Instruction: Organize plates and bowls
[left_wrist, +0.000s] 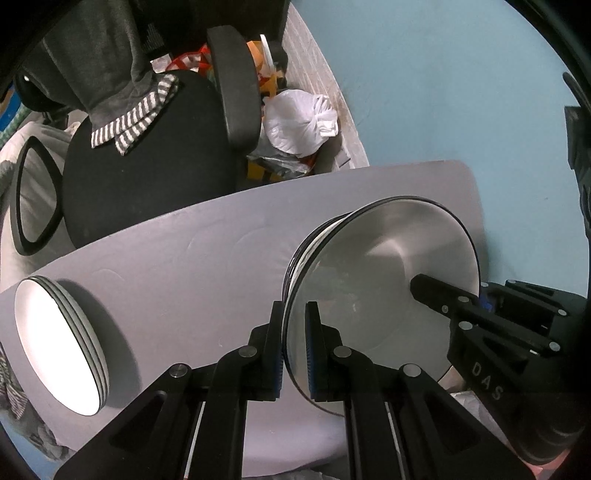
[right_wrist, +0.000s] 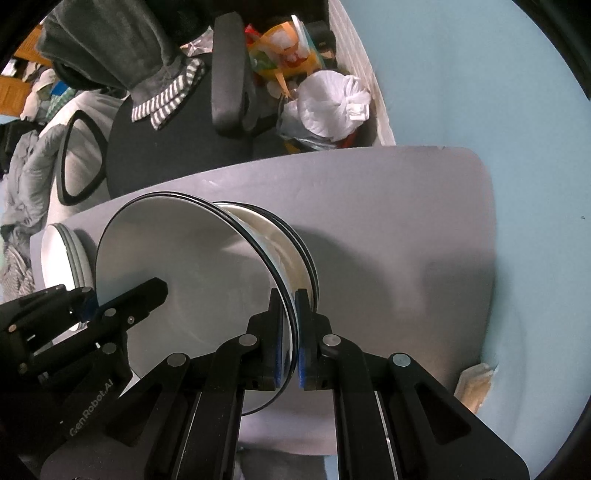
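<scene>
White-glazed with a thin black rim, the top bowl (left_wrist: 384, 280) is being held by both claws at once: the left gripper (left_wrist: 294, 347) is pinching its rim on one side with its pads narrowed onto the wall, and the right gripper (right_wrist: 290, 343) is clamping the opposite rim the same way. Each gripper is showing up in the other's view, reaching in over the bowl's inside.

This bowl is sitting over, or just above, a bowl stack (right_wrist: 295, 240) near the middle of the grey table (left_wrist: 177, 266), toward its far right corner; whether it is fully nested or hovering a touch above the next rim, I cannot tell. A second pile, the plate stack (left_wrist: 59, 347), is resting at the table's left edge, well apart from the bowls.

Judging by this, the sorting is looking nearly finished: plates are gathered in one pile, bowls in another, and no loose dish is showing on the bare tabletop. What is probably left is seating this bowl squarely, then letting both claws go. An office chair (left_wrist: 147, 155) is standing beyond the far edge.
</scene>
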